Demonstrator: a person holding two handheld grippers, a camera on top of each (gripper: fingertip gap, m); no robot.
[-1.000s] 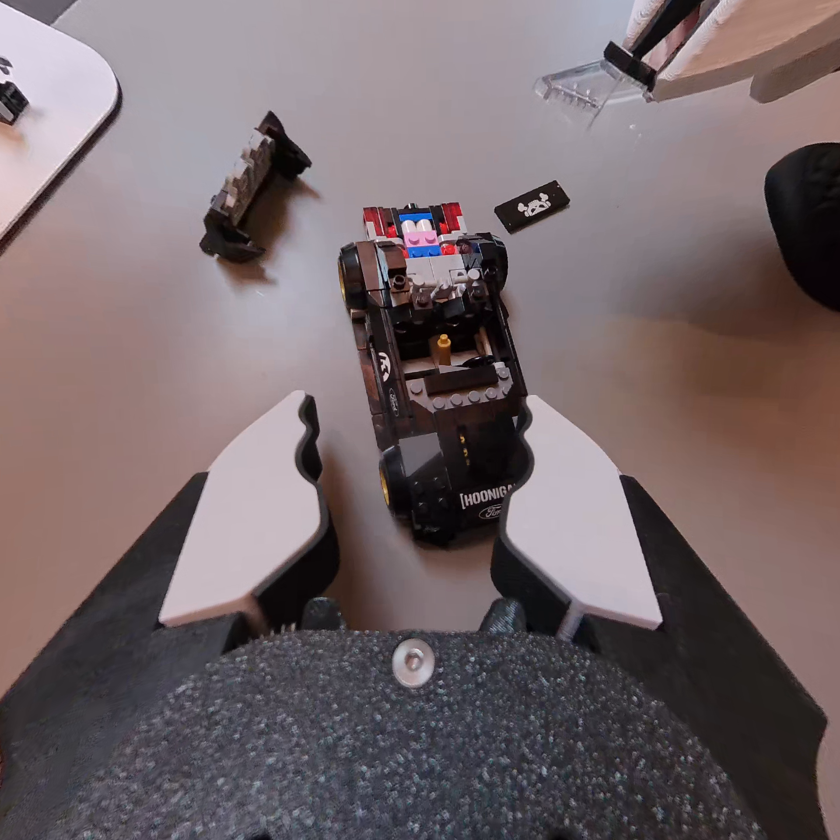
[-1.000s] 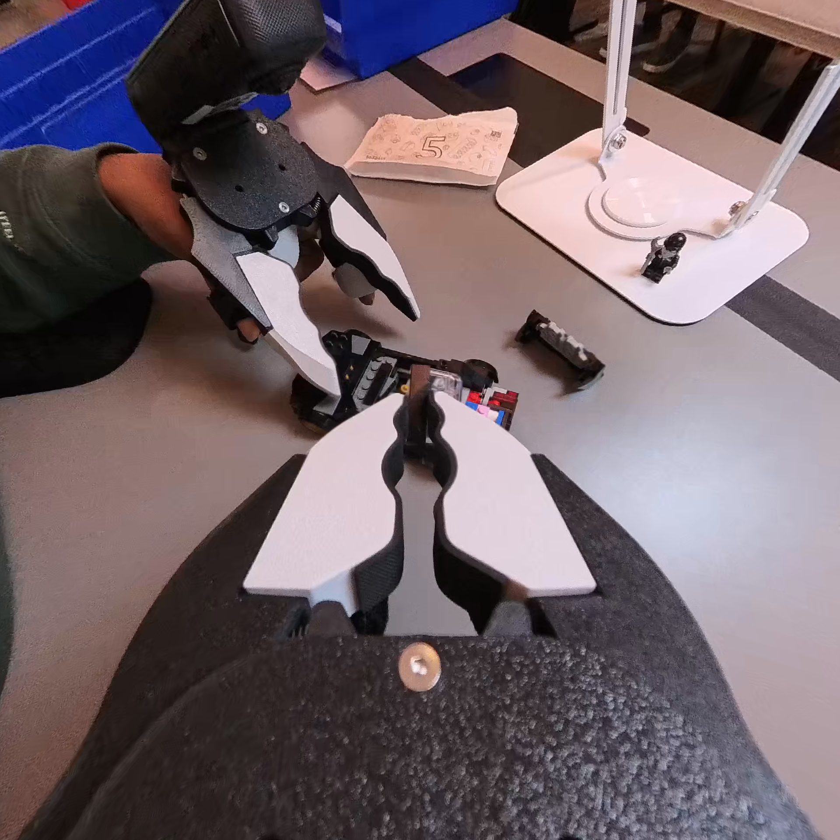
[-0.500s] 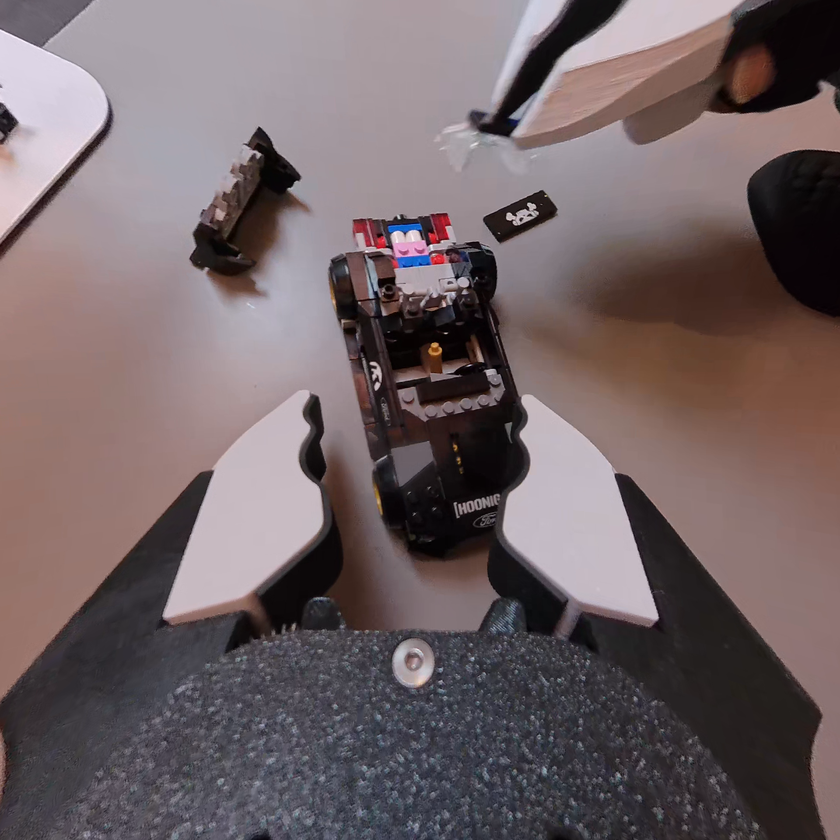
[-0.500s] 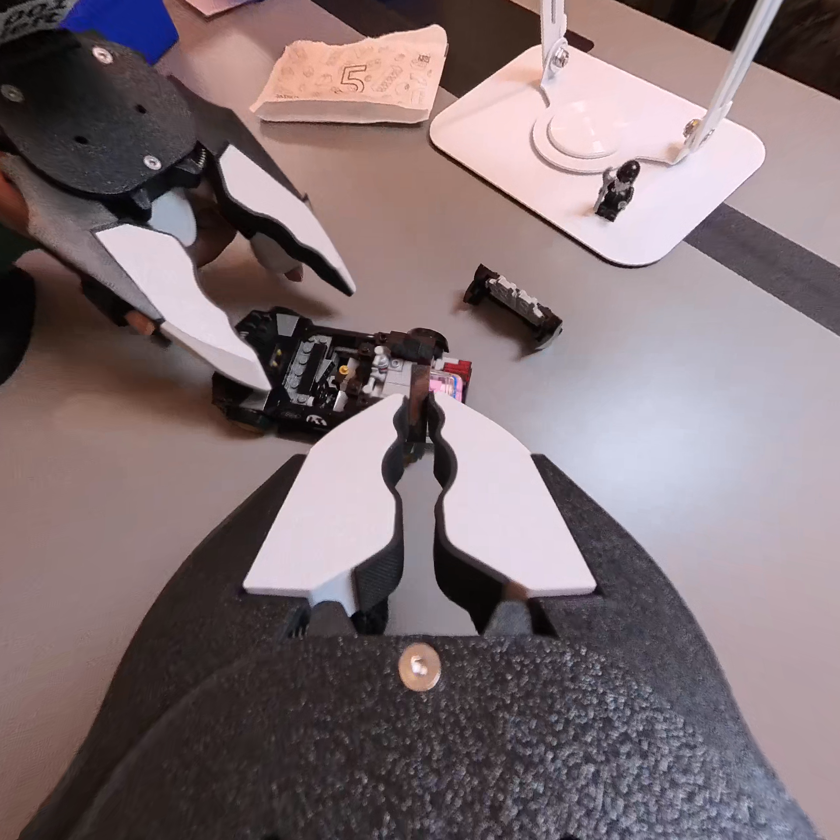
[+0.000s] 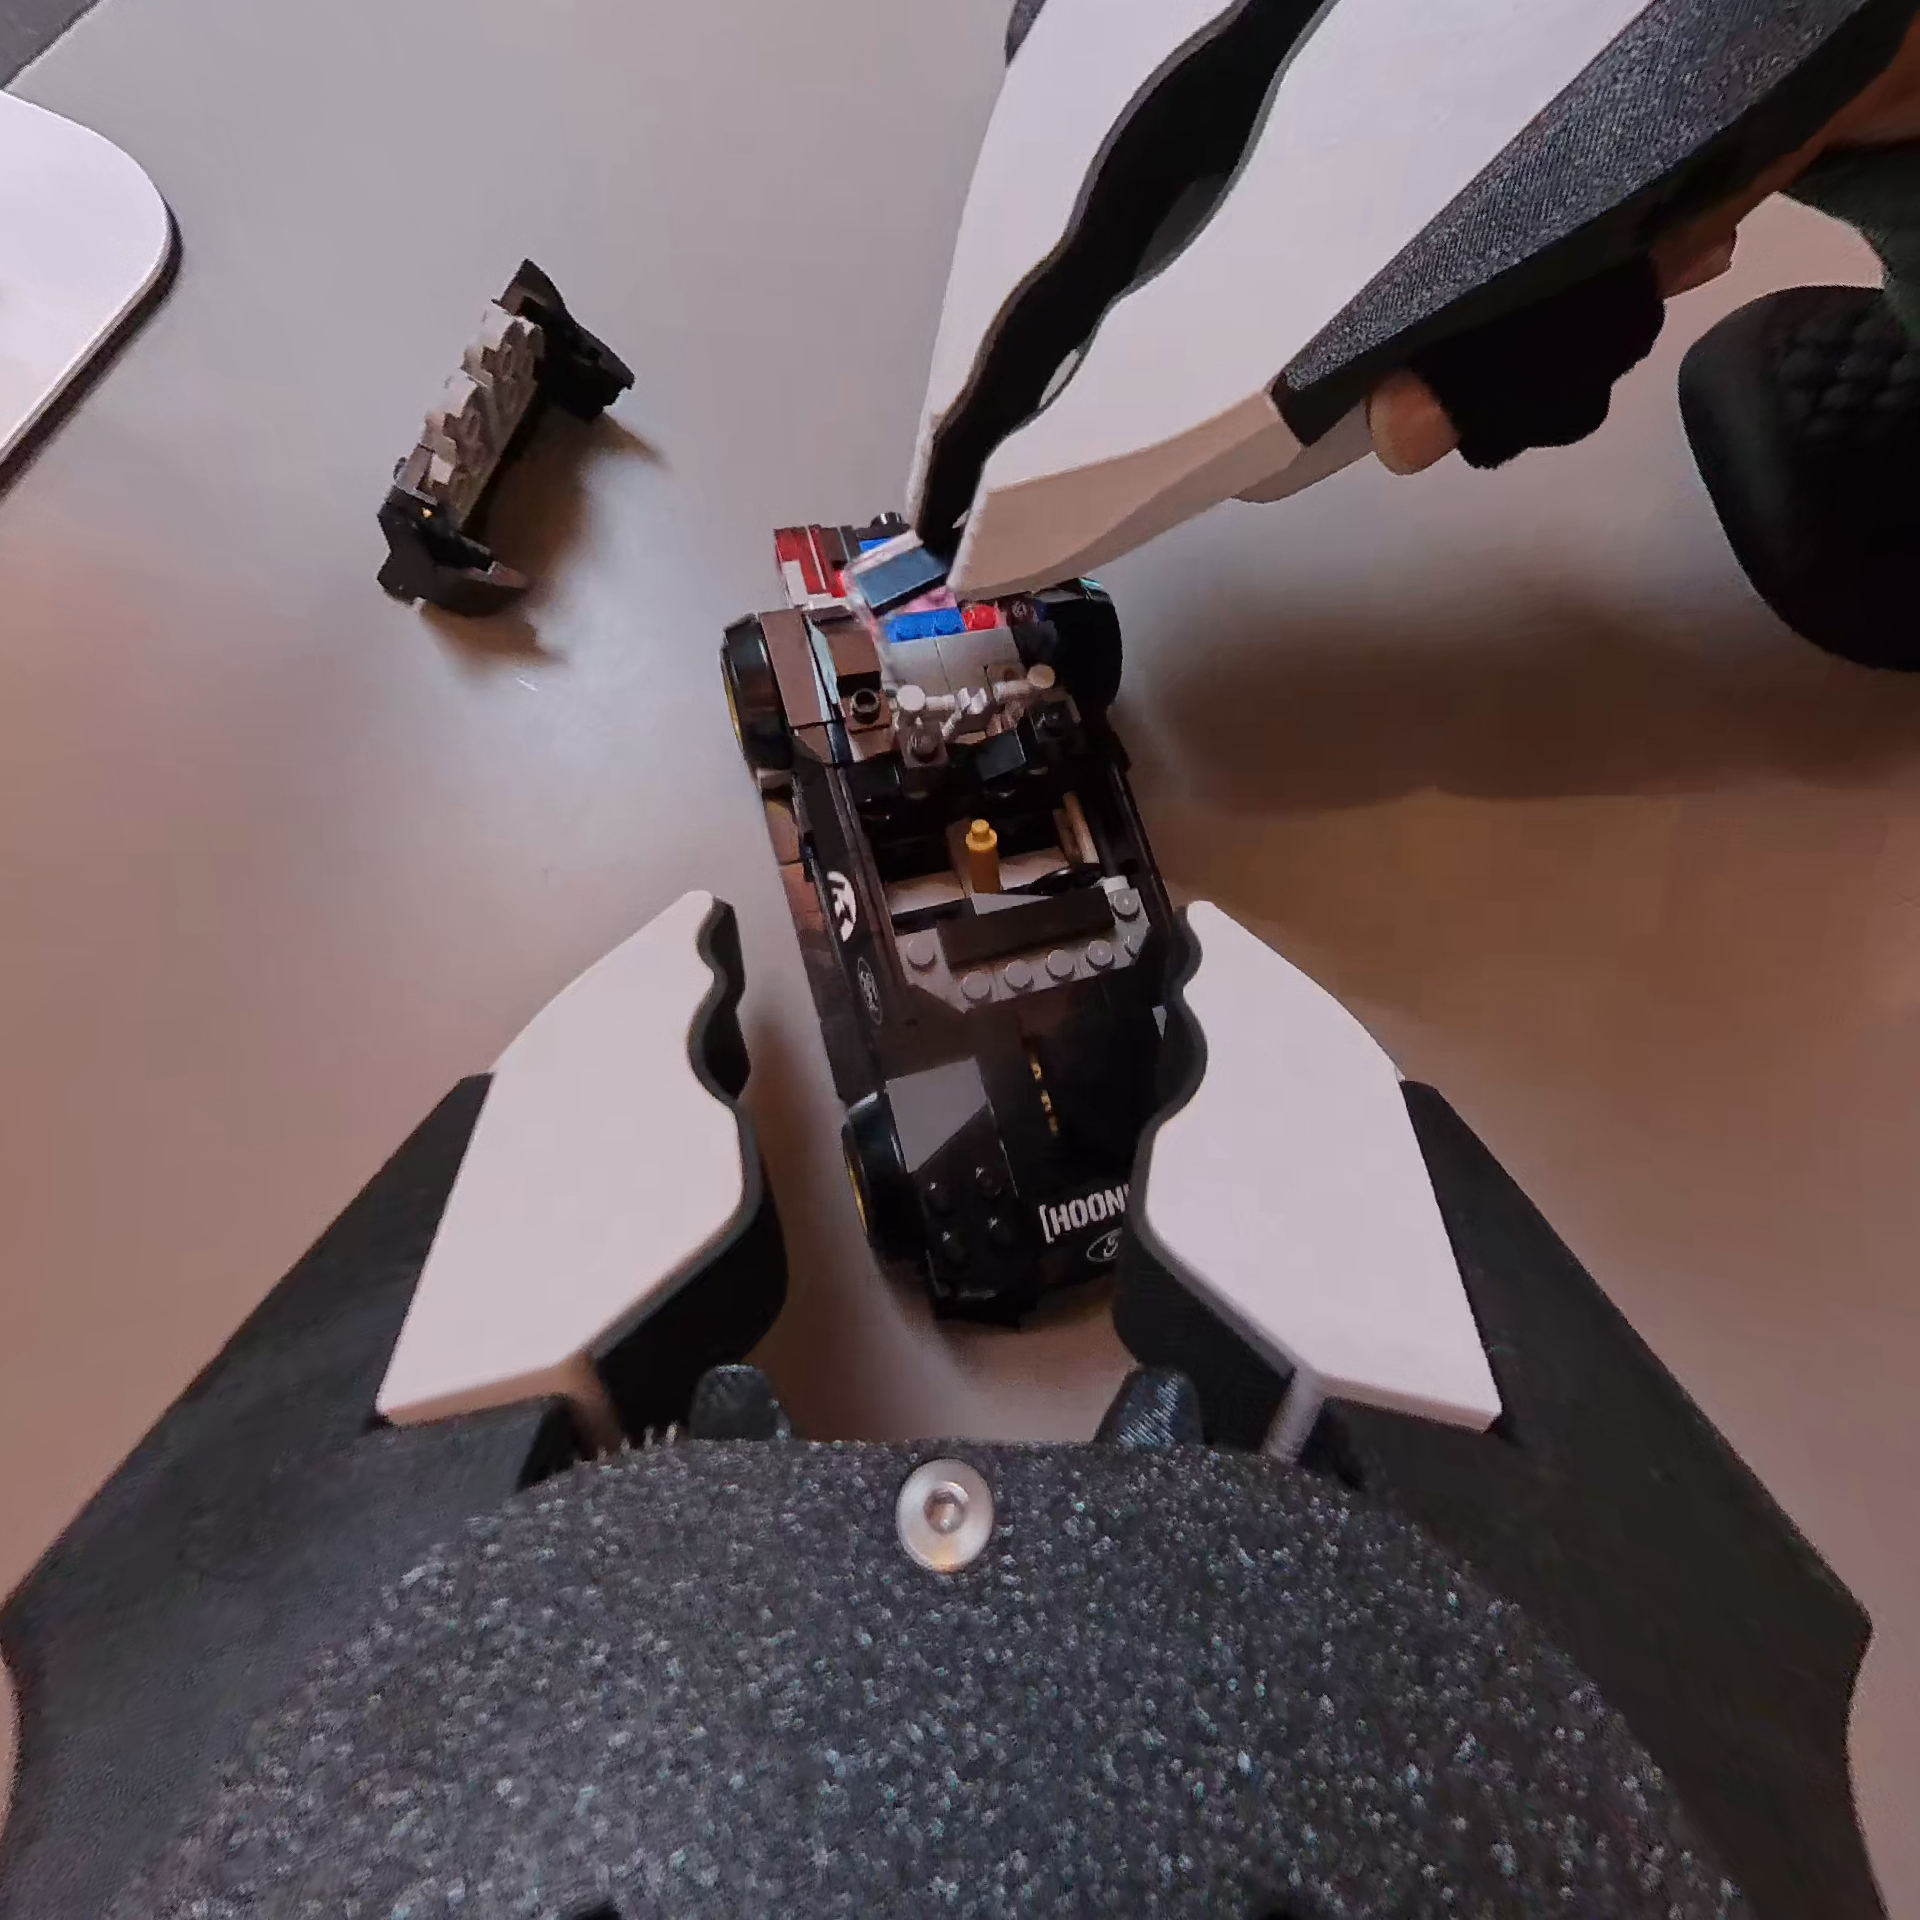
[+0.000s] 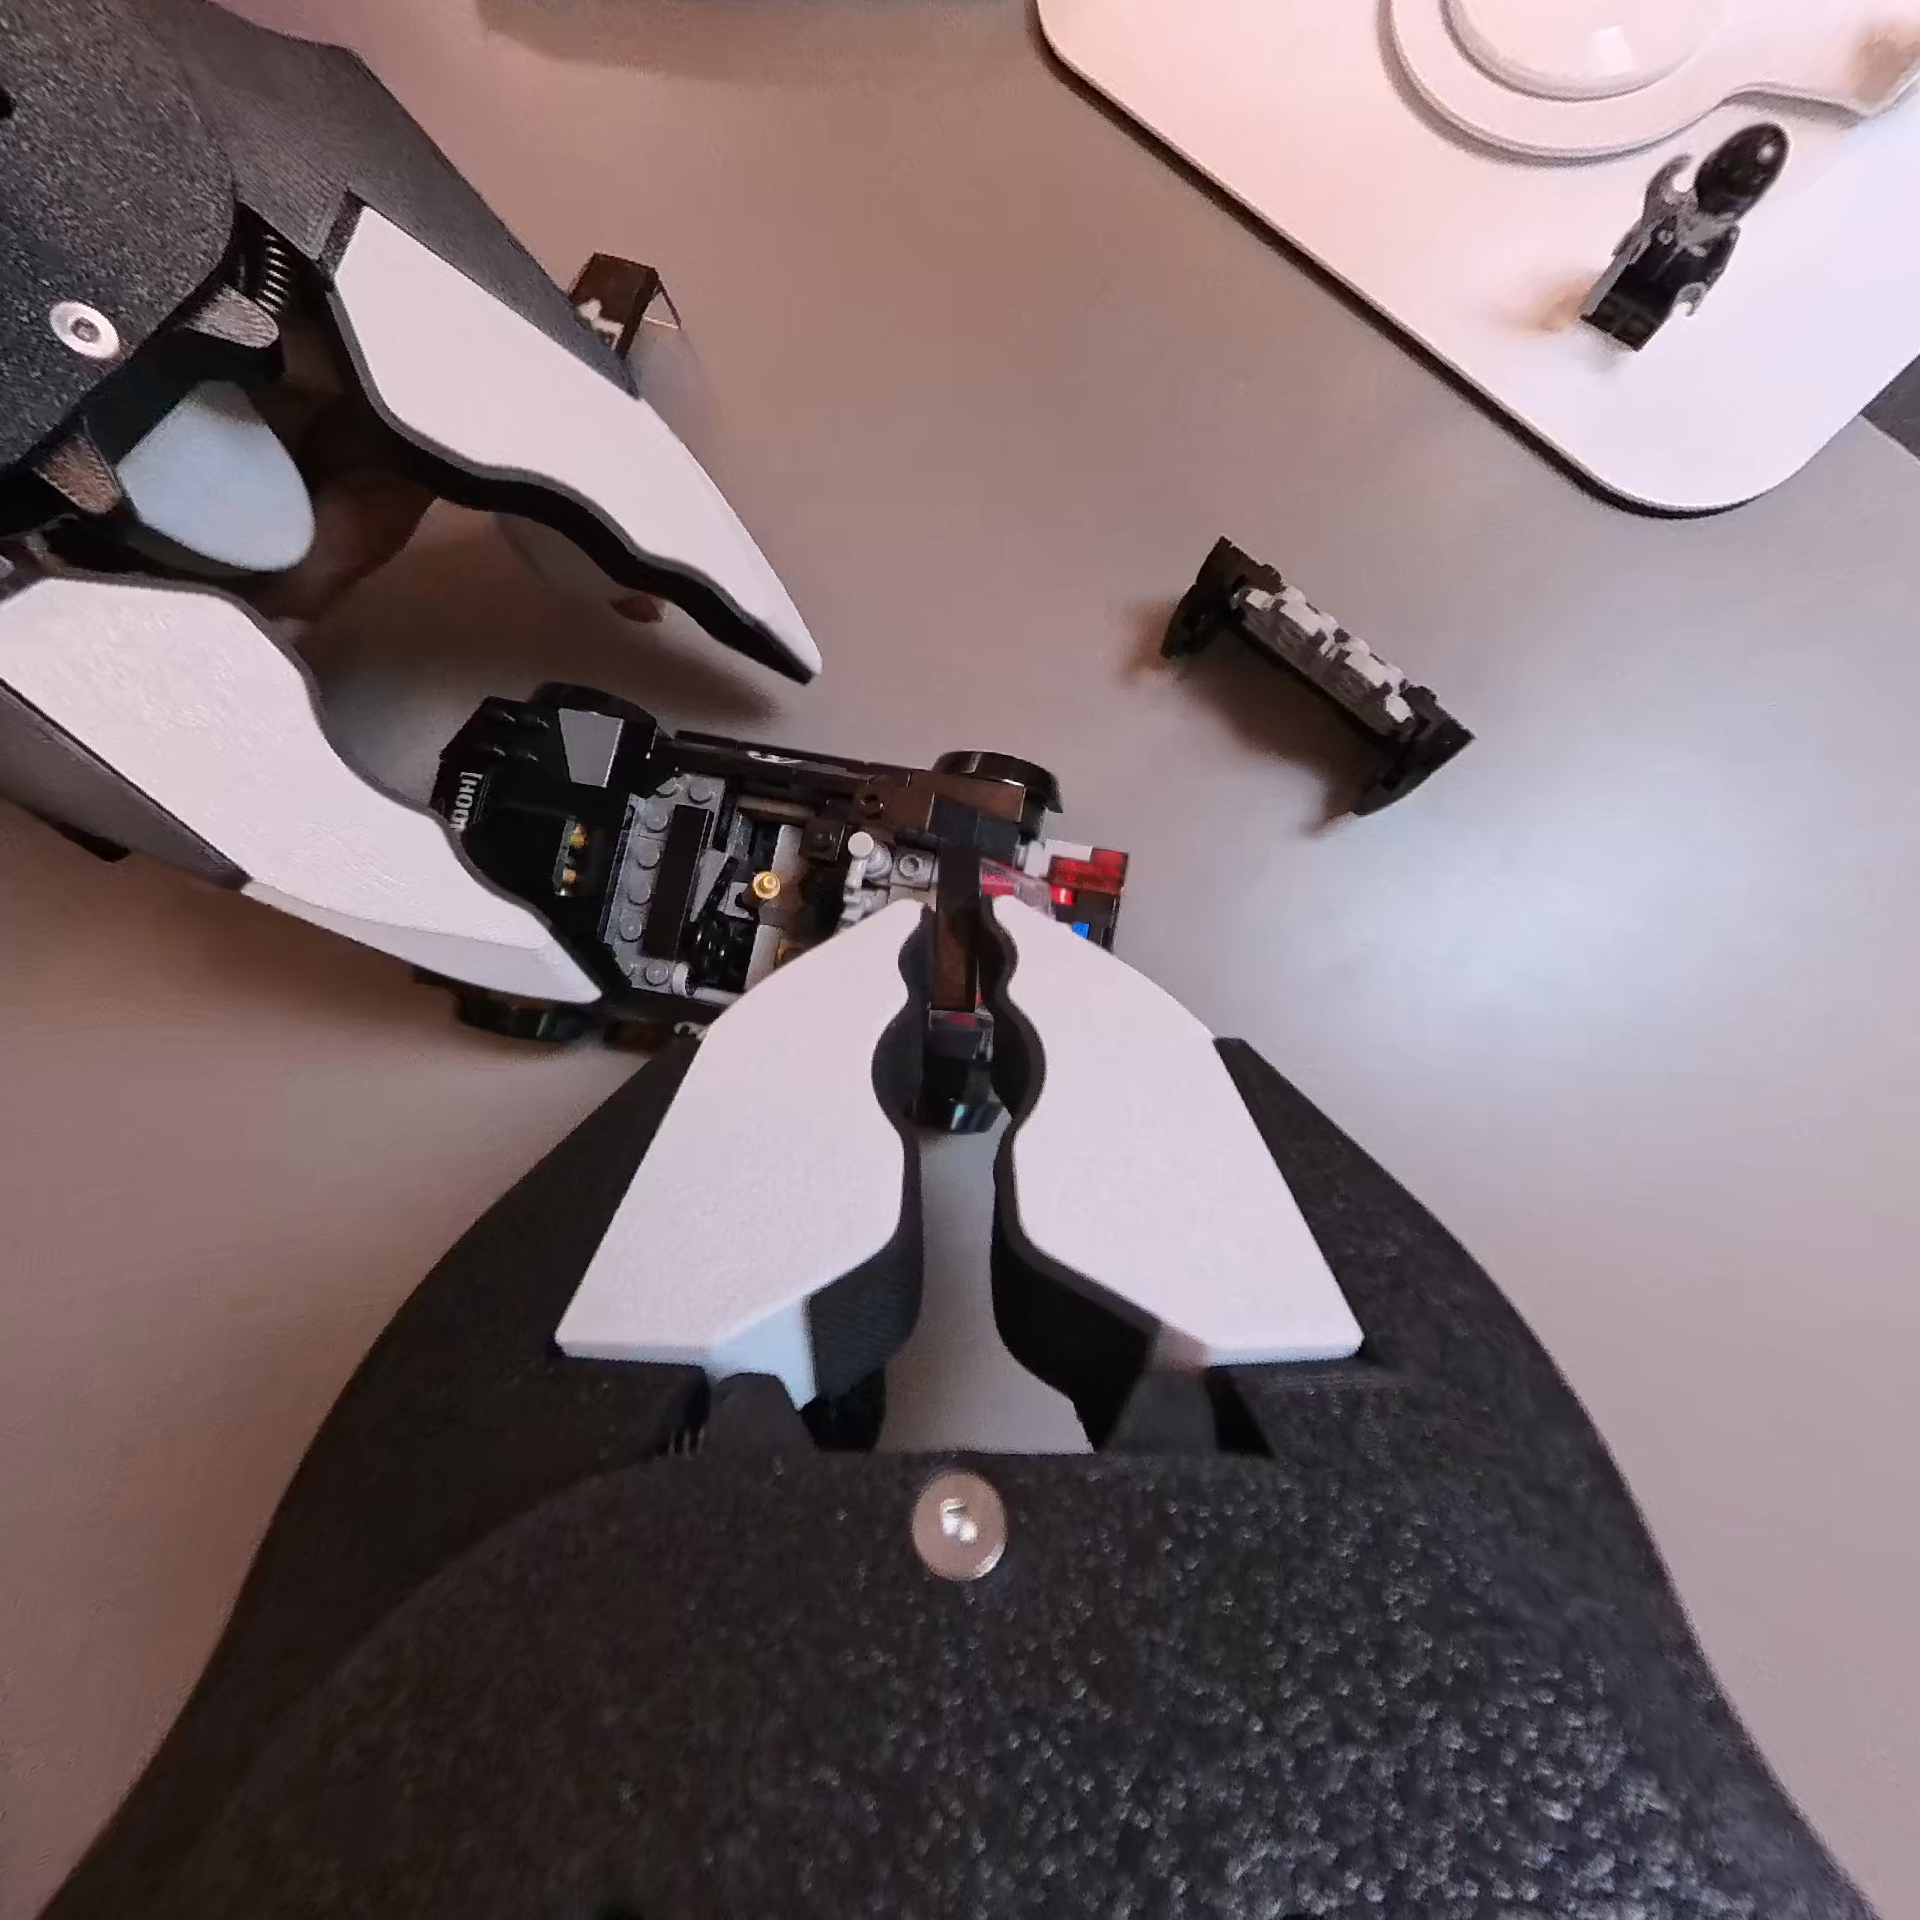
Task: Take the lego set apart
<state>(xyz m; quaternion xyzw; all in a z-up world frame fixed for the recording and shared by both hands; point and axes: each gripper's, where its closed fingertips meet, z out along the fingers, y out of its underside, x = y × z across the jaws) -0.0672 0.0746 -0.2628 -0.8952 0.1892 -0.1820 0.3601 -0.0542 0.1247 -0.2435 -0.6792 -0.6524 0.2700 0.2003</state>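
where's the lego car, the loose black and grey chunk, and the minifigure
lego car (image 5: 966,935), left wrist view, on the grey studded plate in front of its open cabin.
loose black and grey chunk (image 5: 488,416), left wrist view, on its grey studded top.
minifigure (image 6: 1673,244), right wrist view, on its black torso.

My left hand-held gripper (image 5: 951,1049) — speckled black body, one silver screw at centre, two white fingers (image 5: 592,1164) with wavy black inner edges. My right hand-held gripper (image 6: 951,935) — same build. Black fingerless glove (image 5: 1538,384) on my right hand.
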